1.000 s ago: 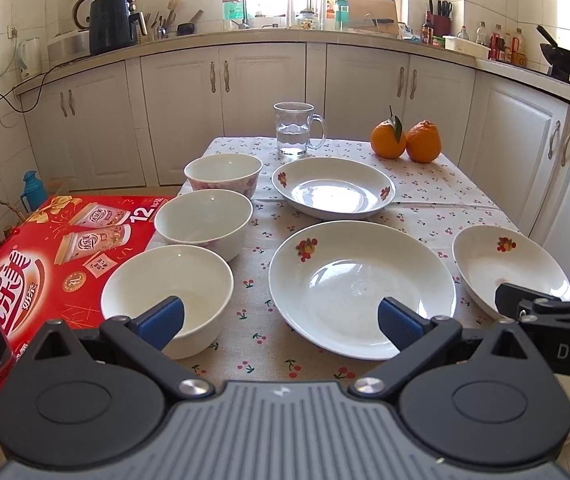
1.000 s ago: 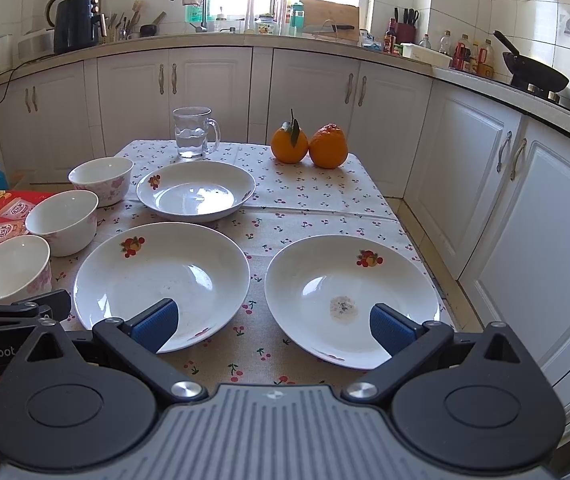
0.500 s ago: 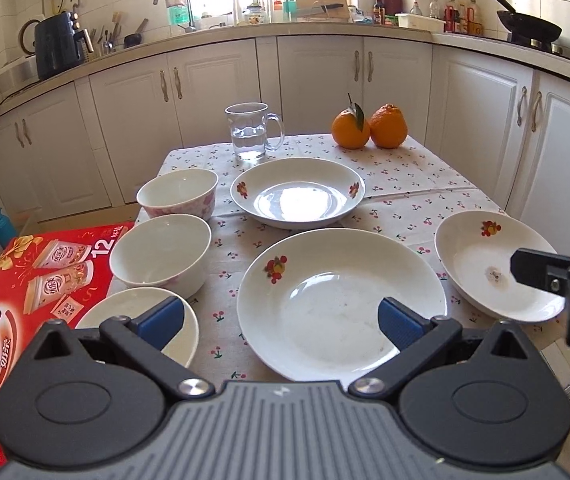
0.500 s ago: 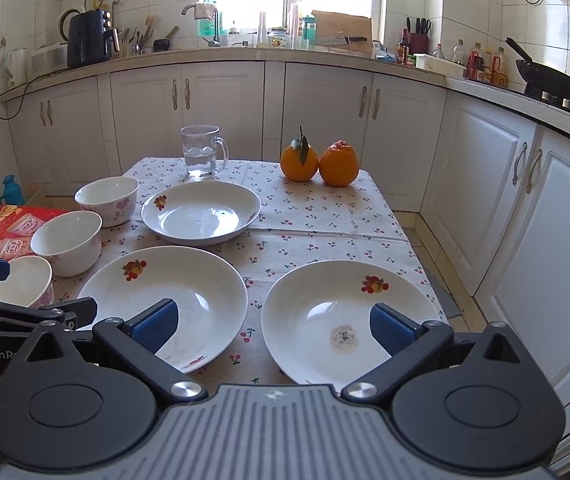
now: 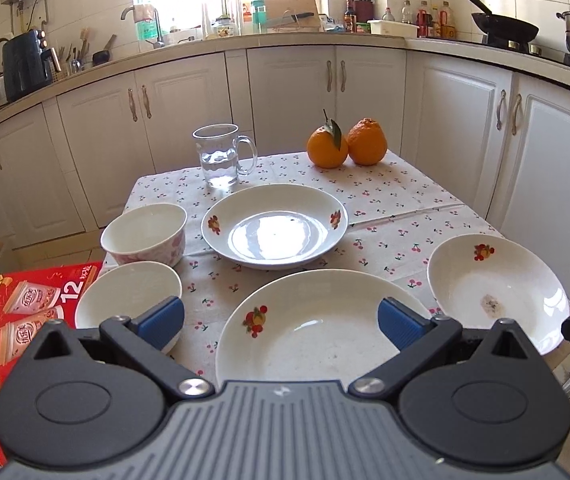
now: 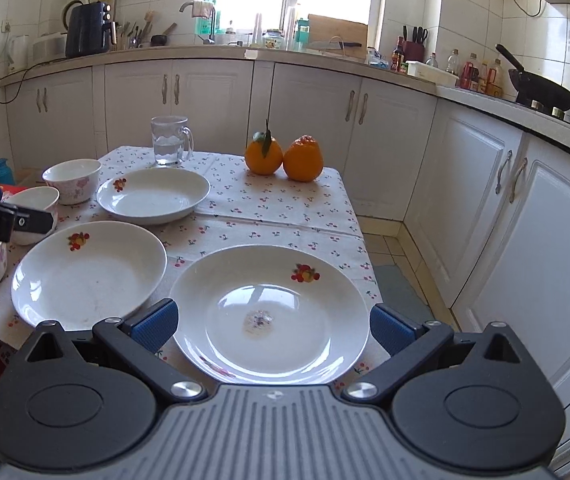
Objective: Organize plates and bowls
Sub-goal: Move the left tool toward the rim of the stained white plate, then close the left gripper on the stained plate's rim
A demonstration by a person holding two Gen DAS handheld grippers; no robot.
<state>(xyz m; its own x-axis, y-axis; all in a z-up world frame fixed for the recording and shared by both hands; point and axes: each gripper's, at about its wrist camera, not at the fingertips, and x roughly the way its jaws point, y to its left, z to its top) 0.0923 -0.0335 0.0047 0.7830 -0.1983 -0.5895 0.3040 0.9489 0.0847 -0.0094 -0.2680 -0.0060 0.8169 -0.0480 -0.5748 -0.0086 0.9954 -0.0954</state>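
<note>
Three plates, nothing stacked yet. Left gripper (image 5: 281, 316) and right gripper (image 6: 273, 322) both spread, empty. Next: grab stained plate (image 6: 269, 312), lower centre.

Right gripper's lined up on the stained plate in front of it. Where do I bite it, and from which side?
Take the stained plate by its near rim, coming in low from the table's front edge. It lies flat with a shallow raised lip, and the open right gripper already faces that lip. Its left side sits close to the neighbouring plate, so avoid that side.
</note>
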